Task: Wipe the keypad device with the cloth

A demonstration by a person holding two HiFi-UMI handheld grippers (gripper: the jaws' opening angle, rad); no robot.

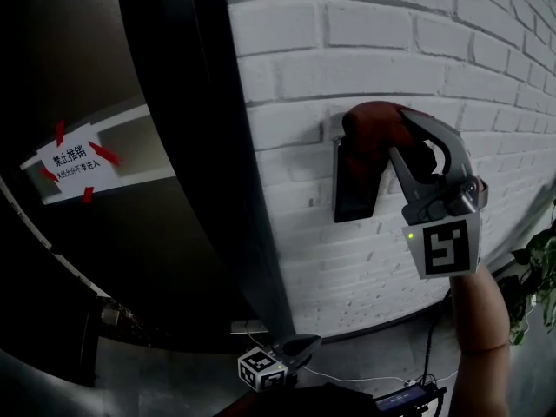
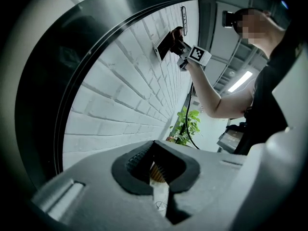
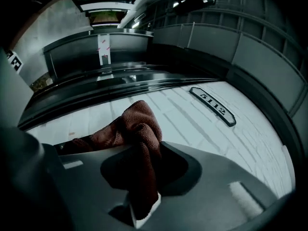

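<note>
Plate (image 3: pixel 213 106) reads 5112; door notice (image 1: pixel 76 163) reads 禁止推销. Raised right claw (image 1: pixel 401 133) pinches the cloth (image 1: pixel 367 127) against the keypad device (image 1: pixel 354 196); left claw (image 2: pixel 156 170), held low, is pressed together.

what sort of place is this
Probably a building corridor at a room entrance: white brick wall, wall-mounted keypad device beside a dark door frame, and a number plate.

Grey right tongs (image 1: pixel 393 129), black-padded jaws; b/w marker cube (image 1: pixel 447 246), green LED (image 1: pixel 408 235) just left of cube; dark short-sleeve top (image 2: pixel 275 88).
</note>
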